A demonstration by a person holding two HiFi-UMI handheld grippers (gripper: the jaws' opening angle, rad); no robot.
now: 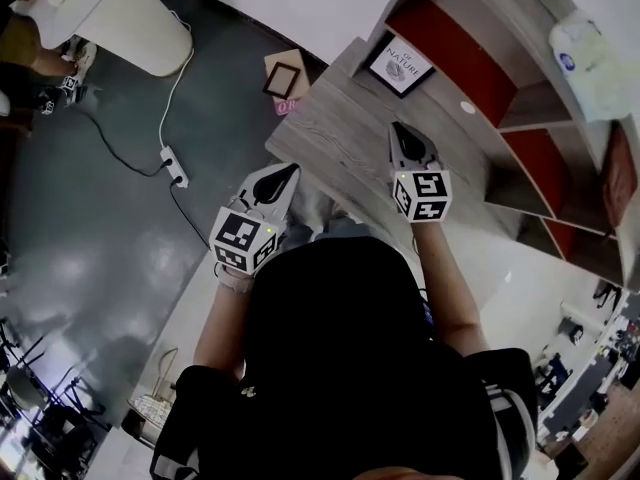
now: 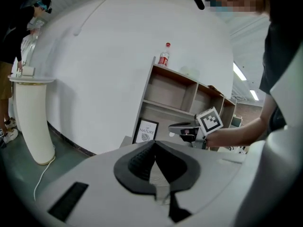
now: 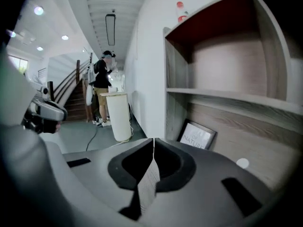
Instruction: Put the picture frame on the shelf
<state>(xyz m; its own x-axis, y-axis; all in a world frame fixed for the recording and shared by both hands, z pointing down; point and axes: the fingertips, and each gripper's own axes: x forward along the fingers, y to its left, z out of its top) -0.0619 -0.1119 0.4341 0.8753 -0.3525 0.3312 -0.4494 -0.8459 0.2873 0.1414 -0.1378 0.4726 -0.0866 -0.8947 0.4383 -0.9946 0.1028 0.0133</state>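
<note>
Picture frame (image 1: 400, 65) is already on the wood shelf (image 1: 335, 133), propped against its back just ahead of my right gripper (image 1: 402, 136). Grey floor (image 1: 100, 238) spreads left of my left gripper (image 1: 287, 175). Both pairs of jaws are squeezed together with nothing between them.

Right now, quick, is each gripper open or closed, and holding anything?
Left gripper: closed, holding nothing.
Right gripper: closed, holding nothing.

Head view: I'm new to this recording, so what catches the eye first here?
A black-framed picture with a white NATURE print leans inside the grey wooden shelf unit with red back panels. Nearer the person, the left hand-held gripper and right hand-held gripper are both shut and empty.
</note>
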